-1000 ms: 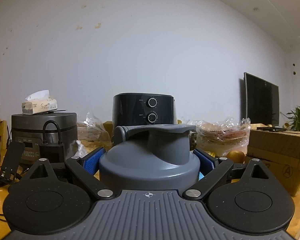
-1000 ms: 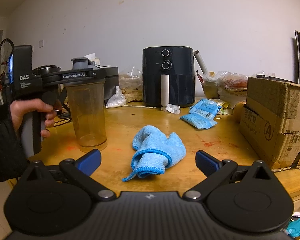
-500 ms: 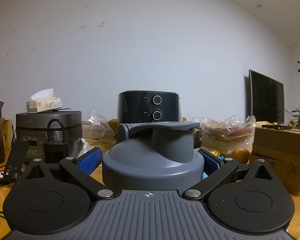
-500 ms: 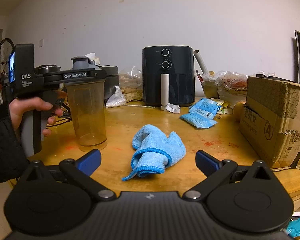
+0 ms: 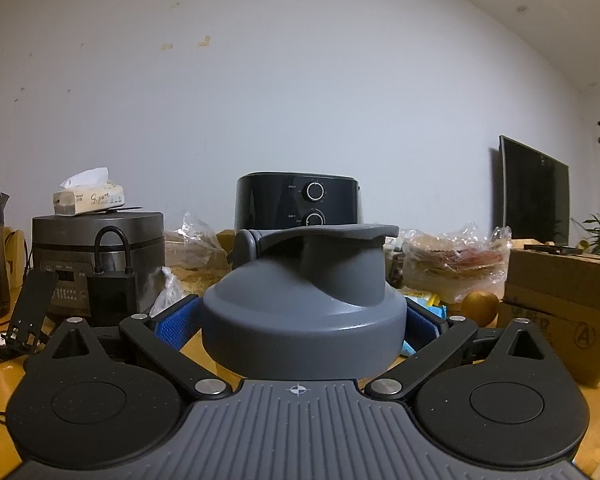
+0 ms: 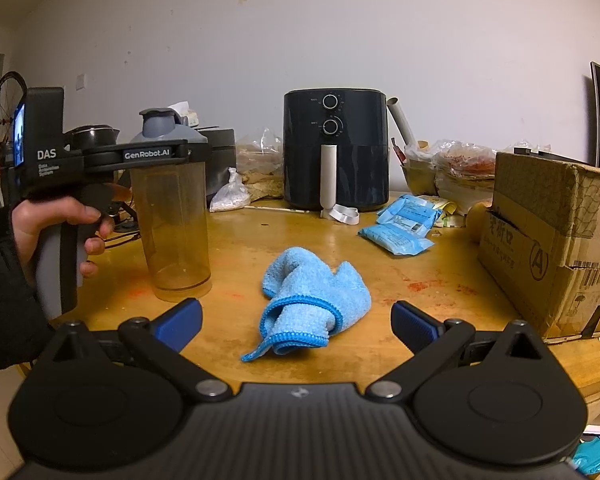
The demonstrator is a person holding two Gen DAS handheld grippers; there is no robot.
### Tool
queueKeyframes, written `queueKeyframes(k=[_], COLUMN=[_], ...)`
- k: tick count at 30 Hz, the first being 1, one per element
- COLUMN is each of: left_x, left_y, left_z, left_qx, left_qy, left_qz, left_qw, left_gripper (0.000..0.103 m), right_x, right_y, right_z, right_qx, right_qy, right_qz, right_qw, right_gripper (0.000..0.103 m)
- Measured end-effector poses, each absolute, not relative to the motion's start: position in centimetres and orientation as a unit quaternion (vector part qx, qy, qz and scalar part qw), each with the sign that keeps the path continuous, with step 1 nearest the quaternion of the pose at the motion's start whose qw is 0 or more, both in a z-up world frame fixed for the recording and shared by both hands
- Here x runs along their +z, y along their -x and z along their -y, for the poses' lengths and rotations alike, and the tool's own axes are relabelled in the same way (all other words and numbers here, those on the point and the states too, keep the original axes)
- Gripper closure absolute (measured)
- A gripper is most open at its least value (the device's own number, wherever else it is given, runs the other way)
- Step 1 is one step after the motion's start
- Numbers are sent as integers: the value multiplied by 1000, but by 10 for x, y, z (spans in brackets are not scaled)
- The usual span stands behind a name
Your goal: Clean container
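Left hand-held gripper (image 5: 300, 318) clamped on the grey lid (image 5: 304, 300) of the amber container (image 6: 174, 224), now lifted slightly higher yet base apparently resting on the bench (image 6: 400, 280); right hand-held gripper (image 6: 296, 318) spread wide, empty, blue cloth (image 6: 312, 300) just ahead, wiping not begun.

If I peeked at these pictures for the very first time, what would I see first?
Probably the tall see-through shaker bottle with its big grey lid, standing on the wooden table at the left with the left gripper closed around the lid. Next, the fluffy blue cloth crumpled mid-table, just ahead of the open right gripper. Behind it stands a black air fryer.
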State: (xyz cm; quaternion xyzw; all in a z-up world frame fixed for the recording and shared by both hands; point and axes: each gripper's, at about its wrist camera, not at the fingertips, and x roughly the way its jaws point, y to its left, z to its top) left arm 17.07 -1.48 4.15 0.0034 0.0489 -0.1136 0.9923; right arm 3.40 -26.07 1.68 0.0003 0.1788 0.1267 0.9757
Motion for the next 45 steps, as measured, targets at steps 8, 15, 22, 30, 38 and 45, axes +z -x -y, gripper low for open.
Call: queueKeyframes(k=[8,15,22,30,38,45], left_x=[42,43,43,43,44,45], left_y=[-171,-171,-172,-171,-168,-169], left_z=[14,13,14,15,16,17], left_qx=[-113,-113,-114,-114,-115,-114], left_qy=[0,0,2,1,1,1], left_qz=[-50,-52,-54,-56,-54,-52], left_qw=[992,992,992,992,992,992], left_gripper=[0,0,0,0,0,0], right_x=[22,28,34,37,43,47], right_y=[-45,-62,-77,-88,-95,-107], right_z=[259,259,258,256,252,248], right_qx=[127,125,124,126,128,145], right_qy=[1,5,21,30,36,42], right_qz=[-187,-211,-226,-245,-253,-268], right_qw=[974,969,966,961,958,952], right_gripper=[0,0,0,0,0,0])
